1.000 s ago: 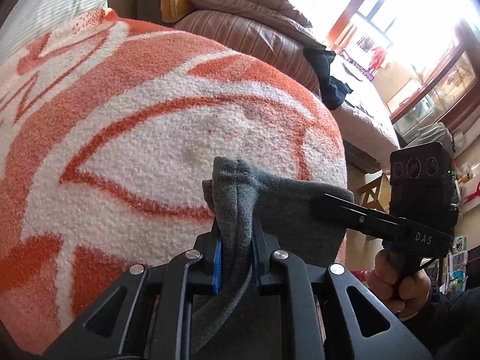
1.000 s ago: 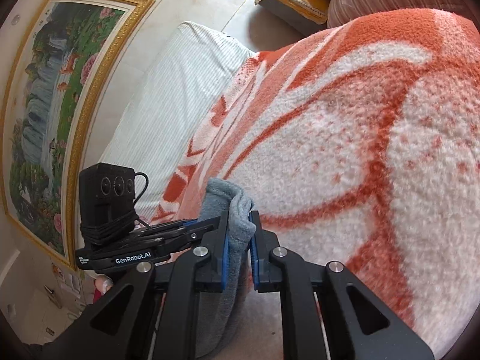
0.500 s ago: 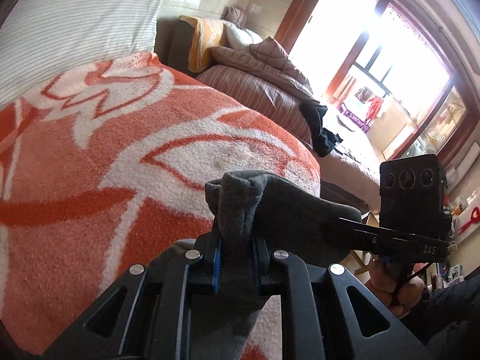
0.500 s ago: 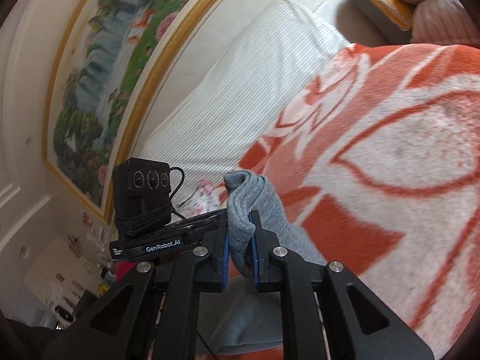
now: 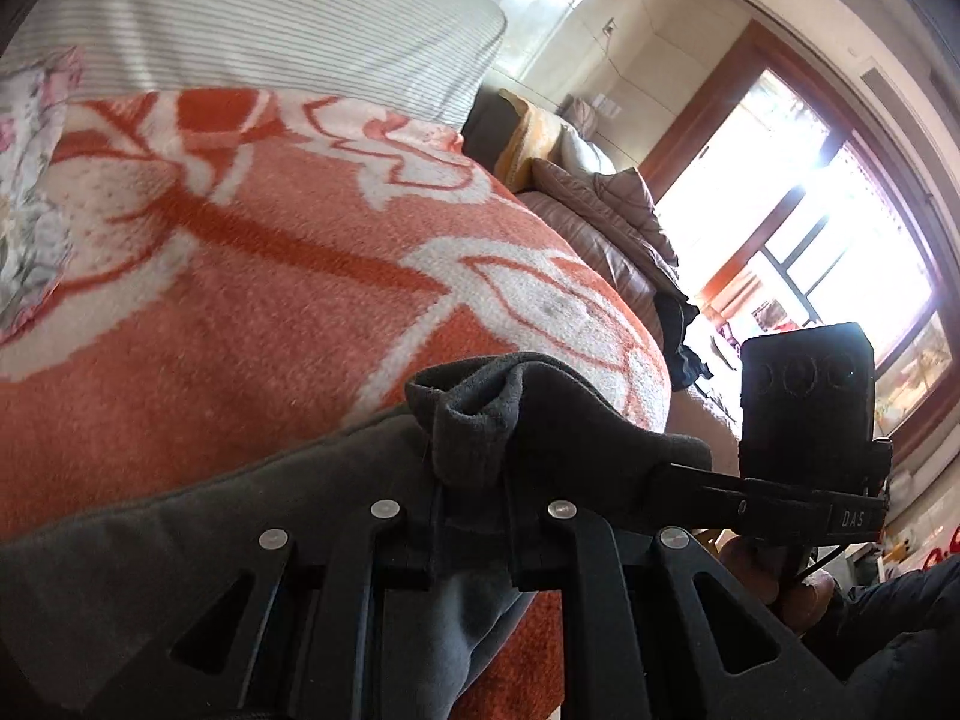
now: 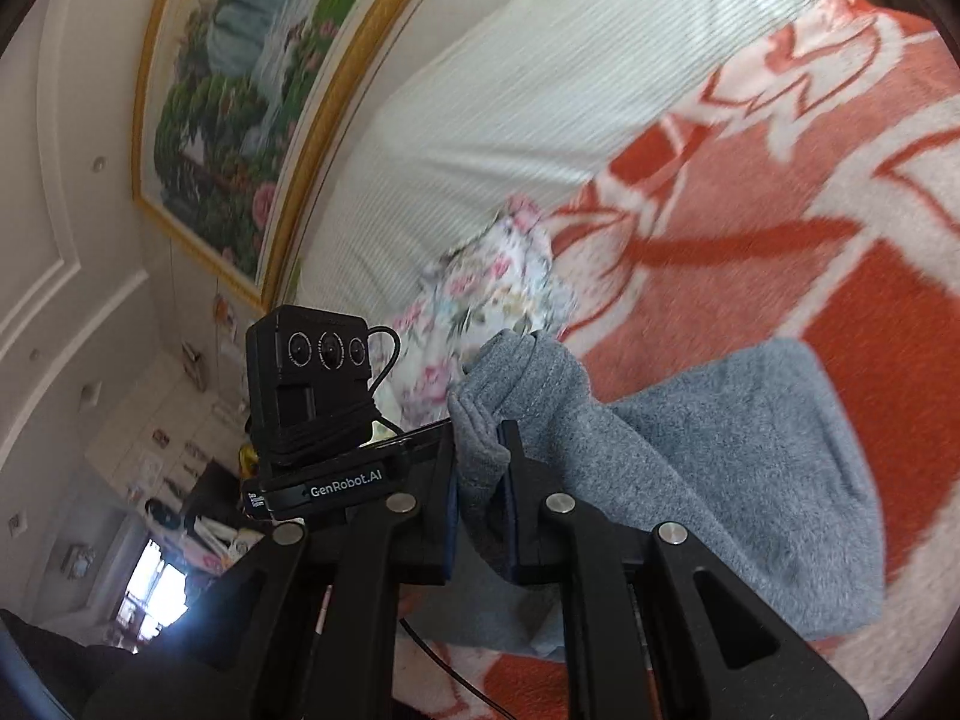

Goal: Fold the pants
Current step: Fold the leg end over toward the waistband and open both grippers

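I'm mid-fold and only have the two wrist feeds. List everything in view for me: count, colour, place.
pants: 1, grey, gripped at one edge by both grippers, rest draped on the blanket
blanket: 1, orange and white, covering the bed
striped bedding: 1, white with thin lines, behind the blanket
floral cloth: 1, white with pink flowers, at the blanket's edge
painting: 1, green landscape, gold frame, on the wall
brown quilt: 1, on the far couch
window: 1, bright, wood frame
left gripper: black, closed on the pants
right gripper: black, closed on the pants
hand: 1, holding the right gripper's handle
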`<state>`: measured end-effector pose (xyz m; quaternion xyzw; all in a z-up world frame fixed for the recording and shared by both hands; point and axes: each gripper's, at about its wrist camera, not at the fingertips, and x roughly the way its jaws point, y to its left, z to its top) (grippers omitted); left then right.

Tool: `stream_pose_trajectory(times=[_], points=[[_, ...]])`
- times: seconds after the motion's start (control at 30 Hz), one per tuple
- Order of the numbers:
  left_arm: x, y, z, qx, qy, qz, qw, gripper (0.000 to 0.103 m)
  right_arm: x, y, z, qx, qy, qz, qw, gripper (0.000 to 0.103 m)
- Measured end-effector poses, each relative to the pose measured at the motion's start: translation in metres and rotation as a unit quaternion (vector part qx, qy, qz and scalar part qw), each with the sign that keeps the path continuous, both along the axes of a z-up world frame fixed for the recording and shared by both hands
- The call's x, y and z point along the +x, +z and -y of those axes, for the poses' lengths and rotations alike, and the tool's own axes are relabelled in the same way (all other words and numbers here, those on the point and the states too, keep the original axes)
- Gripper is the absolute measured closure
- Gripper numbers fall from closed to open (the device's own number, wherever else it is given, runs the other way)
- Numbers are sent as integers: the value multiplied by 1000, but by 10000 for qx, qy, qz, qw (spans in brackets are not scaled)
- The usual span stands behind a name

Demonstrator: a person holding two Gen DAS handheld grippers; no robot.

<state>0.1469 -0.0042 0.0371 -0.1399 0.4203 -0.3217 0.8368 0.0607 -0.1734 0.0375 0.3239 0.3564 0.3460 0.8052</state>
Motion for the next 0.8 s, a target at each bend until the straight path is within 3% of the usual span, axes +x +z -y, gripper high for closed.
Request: stream_pose_trajectory(times=[0.33,0.53,0.7,0.8], points=[[-24,-74,-61,-80,410,-587,9974,87,9,-57,-58,-410,499,-632,9959,90],[-34,-98,-85,-8,702,-816,9942,83,9,-77,-82,-542,749,-738,9930,90],[-50,-110,-107,17,967,-1031,9900,82,5,-90,-96,-704,1064,-961,9872,82],[-63,-108,-121,-58,1167,-1078,9873,81,1,-90,-97,-667,1222,-968,9855,72]])
